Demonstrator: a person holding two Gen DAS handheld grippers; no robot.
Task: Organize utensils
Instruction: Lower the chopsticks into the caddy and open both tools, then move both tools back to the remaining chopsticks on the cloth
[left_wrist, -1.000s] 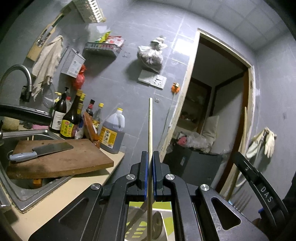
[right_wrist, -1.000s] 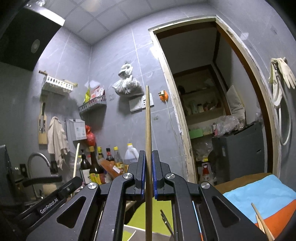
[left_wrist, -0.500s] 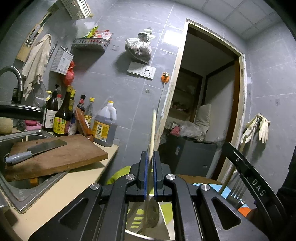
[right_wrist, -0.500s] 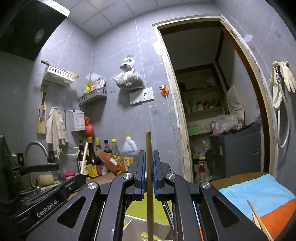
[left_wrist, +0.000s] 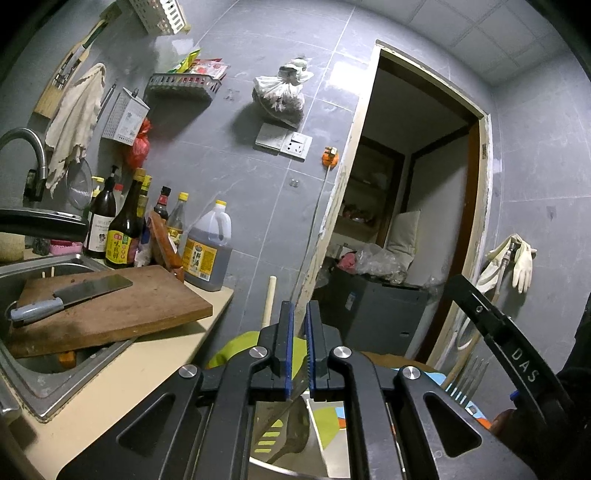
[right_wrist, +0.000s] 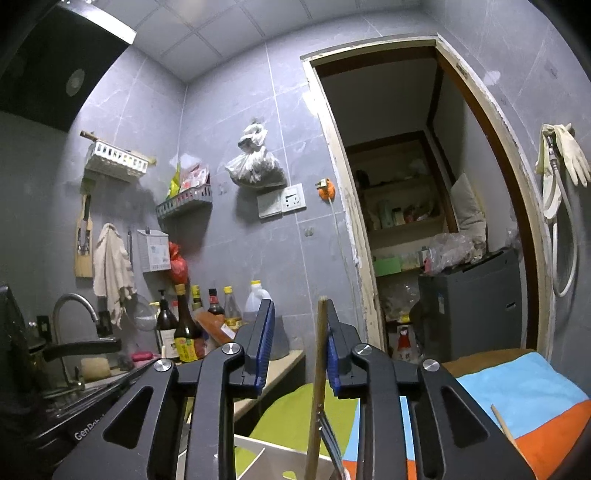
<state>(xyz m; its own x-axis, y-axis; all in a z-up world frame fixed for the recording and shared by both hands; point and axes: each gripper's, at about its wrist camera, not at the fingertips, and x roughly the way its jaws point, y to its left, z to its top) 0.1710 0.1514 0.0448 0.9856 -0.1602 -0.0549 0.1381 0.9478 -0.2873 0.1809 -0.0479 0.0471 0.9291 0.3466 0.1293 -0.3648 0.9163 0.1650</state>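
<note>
- Your right gripper (right_wrist: 297, 343) is opening; a wooden-handled utensil (right_wrist: 317, 373) stands upright between its blue pads, leaning on the right one, clear of the left.
- Its lower end drops into a white divided holder (right_wrist: 258, 454) on the green cloth (right_wrist: 291, 413).
- Your left gripper (left_wrist: 299, 350) holds its pads nearly together, with only a thin gap and nothing clamped.
- A pale wooden handle (left_wrist: 269, 301) rises just left of those fingers, standing free.
- A cleaver (left_wrist: 70, 295) lies on the chopping board (left_wrist: 122, 314) across the sink.

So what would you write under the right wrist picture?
Right gripper opening, letting a wooden stick drop into the white holder.
</note>
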